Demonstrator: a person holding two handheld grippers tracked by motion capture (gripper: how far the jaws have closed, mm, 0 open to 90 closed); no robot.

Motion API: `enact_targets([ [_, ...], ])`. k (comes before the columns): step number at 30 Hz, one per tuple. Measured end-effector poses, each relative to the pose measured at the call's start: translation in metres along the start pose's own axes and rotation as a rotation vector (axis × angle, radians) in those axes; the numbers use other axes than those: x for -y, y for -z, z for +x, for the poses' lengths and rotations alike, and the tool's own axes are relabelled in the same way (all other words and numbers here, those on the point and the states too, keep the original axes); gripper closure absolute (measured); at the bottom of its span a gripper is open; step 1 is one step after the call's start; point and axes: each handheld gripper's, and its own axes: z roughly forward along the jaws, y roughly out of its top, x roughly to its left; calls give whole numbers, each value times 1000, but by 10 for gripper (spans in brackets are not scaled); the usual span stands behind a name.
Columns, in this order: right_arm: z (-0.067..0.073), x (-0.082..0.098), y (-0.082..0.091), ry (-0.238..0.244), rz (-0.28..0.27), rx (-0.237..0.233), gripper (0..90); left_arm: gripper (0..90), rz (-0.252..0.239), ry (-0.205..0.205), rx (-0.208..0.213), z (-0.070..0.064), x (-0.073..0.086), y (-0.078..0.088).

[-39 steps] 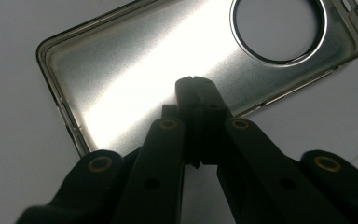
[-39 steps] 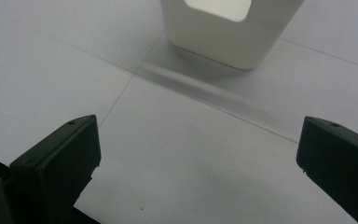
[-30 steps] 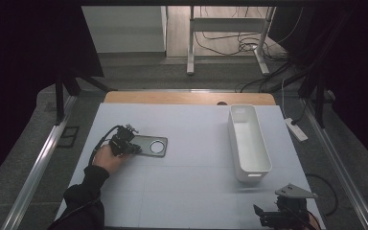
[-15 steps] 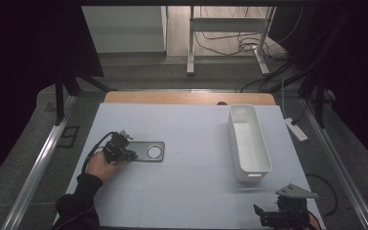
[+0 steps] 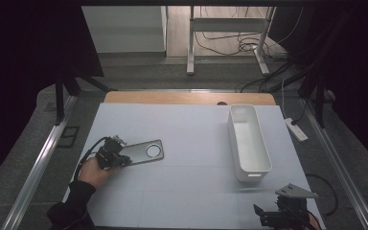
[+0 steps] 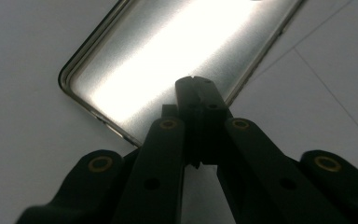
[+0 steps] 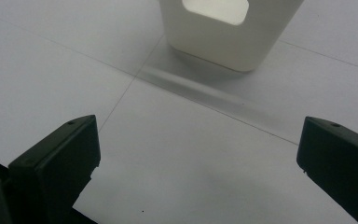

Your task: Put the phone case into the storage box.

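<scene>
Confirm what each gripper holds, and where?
Left gripper is shut on the flat grey metal plate, at its end opposite the round hole. Right gripper is open, empty.

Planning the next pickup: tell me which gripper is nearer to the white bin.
Right. The right gripper sits at the table's near edge just in front of the white bin, jaws wide open and facing its end. The left gripper is far across the table, shut at the metal plate.

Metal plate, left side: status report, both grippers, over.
Left gripper shut on metal plate's near edge, plate flat on table. Right gripper open, holding nothing, facing the white bin. Nothing between plate and bin.
</scene>
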Motion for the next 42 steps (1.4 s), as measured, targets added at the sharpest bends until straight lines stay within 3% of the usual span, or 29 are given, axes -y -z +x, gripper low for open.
enact_targets([
  [16, 0, 0, 1, 2, -6, -2, 0, 890, -44, 51, 65, -39, 30, 6],
  [29, 0, 0, 0, 1, -4, 0, 0, 890, -46, 43, 68, -67, 23, 1],
  [34, 0, 0, 0, 0, -2, 1, 0, 890, -47, 50, 78, -66, 23, 1],
  [37, 1, 0, 0, 2, -1, 2, 0, 889, -45, 40, 57, -65, 21, 2],
  [42, 0, 0, 0, -2, 0, 4, 0, 886, -97, 56, 32, -59, 16, 19],
])
